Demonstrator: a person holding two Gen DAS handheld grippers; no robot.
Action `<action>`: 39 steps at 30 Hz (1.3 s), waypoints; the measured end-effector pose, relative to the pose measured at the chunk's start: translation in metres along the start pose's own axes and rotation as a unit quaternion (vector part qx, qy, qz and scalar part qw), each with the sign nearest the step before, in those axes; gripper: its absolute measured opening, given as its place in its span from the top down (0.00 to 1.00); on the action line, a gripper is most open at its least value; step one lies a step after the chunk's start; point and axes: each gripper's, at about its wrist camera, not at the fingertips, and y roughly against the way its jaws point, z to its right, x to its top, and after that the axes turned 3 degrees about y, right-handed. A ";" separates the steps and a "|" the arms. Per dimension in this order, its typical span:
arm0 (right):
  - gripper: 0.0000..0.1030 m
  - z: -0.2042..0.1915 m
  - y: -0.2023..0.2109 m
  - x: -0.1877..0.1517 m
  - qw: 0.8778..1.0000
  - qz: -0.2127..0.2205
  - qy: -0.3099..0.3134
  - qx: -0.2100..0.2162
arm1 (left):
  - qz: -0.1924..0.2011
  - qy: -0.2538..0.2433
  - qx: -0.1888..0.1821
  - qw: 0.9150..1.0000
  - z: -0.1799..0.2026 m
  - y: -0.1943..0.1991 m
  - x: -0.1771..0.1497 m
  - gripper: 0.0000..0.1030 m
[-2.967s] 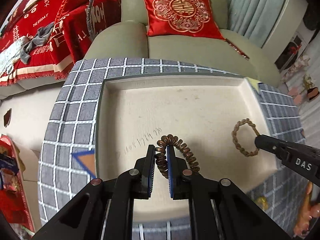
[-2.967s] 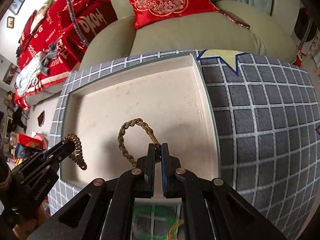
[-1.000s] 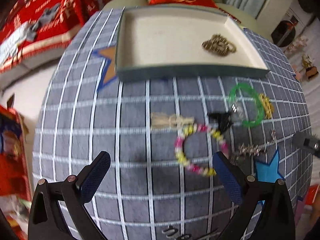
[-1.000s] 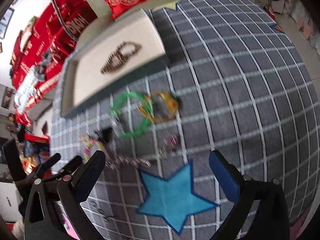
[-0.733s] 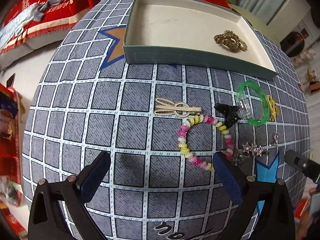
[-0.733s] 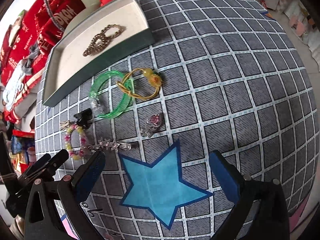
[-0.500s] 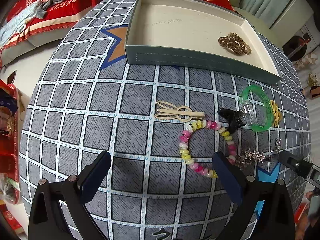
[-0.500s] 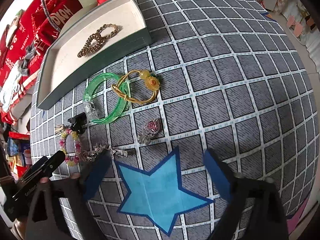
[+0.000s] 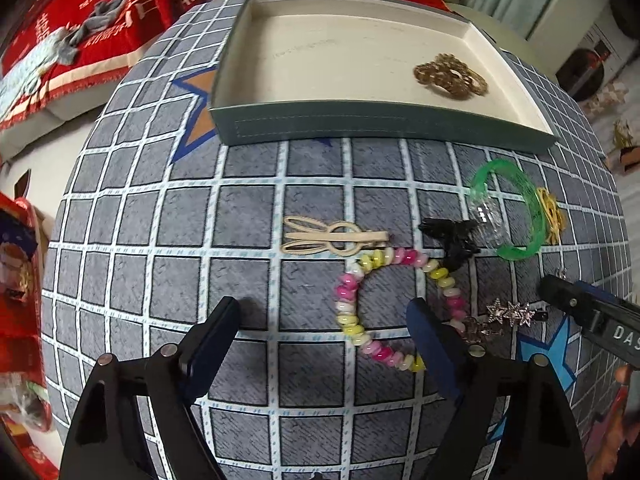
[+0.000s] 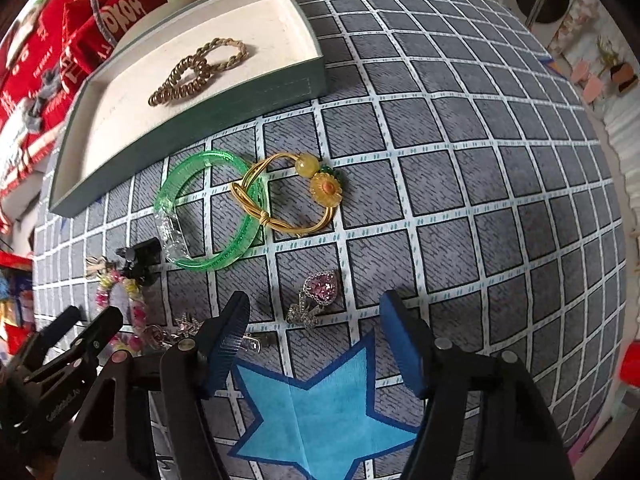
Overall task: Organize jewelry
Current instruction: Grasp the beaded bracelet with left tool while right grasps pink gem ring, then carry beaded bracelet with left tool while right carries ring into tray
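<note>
In the left wrist view, the left gripper (image 9: 324,320) is seen pointing steeply down over the checked cloth (image 9: 132,216), its jaws wide but closing, with nothing pressed between the pads. The pink-and-yellow bead bracelet (image 9: 384,300) lies partly between the fingers, the near arc of it just beside the right-hand pad. A beige hair clip (image 9: 334,236) lies beyond it and a black clip (image 9: 450,234) touches its far end. Two brown bands (image 9: 450,76) are already laid in the far right corner of the tray (image 9: 360,122). The bracelet is judged light, limp and liable to roll; it is best pinched across a single strand of beads.

In the right wrist view, the right gripper (image 10: 314,340) is held nearly straight down, jaws closing and empty. The pink heart brooch (image 10: 316,296) lies just beyond the fingertips, near the blue star (image 10: 316,412). It is judged small, stiff and slippery, so it is best taken across the heart. The green bangle (image 10: 210,210) and gold flower band (image 10: 292,196) overlap near the tray's front wall.
</note>
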 end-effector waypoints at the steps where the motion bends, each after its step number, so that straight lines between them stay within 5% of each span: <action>1: 0.32 -0.004 -0.001 0.001 1.000 0.000 0.004 -0.007 | 0.002 -0.006 0.004 1.000 0.004 -0.001 0.001 0.14; 8: 0.56 -0.035 -0.006 0.001 0.999 0.007 0.034 -0.037 | 0.007 -0.050 0.004 0.999 0.038 -0.004 0.006 0.38; 13: 0.83 -0.039 -0.006 -0.001 0.999 0.009 0.037 -0.034 | 0.009 -0.064 -0.003 0.998 0.061 -0.006 0.005 0.76; 29: 0.84 0.043 0.037 -0.021 0.997 0.024 -0.020 0.076 | 0.019 -0.038 -0.063 0.997 0.040 0.013 0.005 0.76; 39: 0.84 0.049 0.057 -0.028 0.993 0.038 -0.029 0.110 | 0.038 -0.021 -0.082 0.996 -0.003 0.047 0.000 0.76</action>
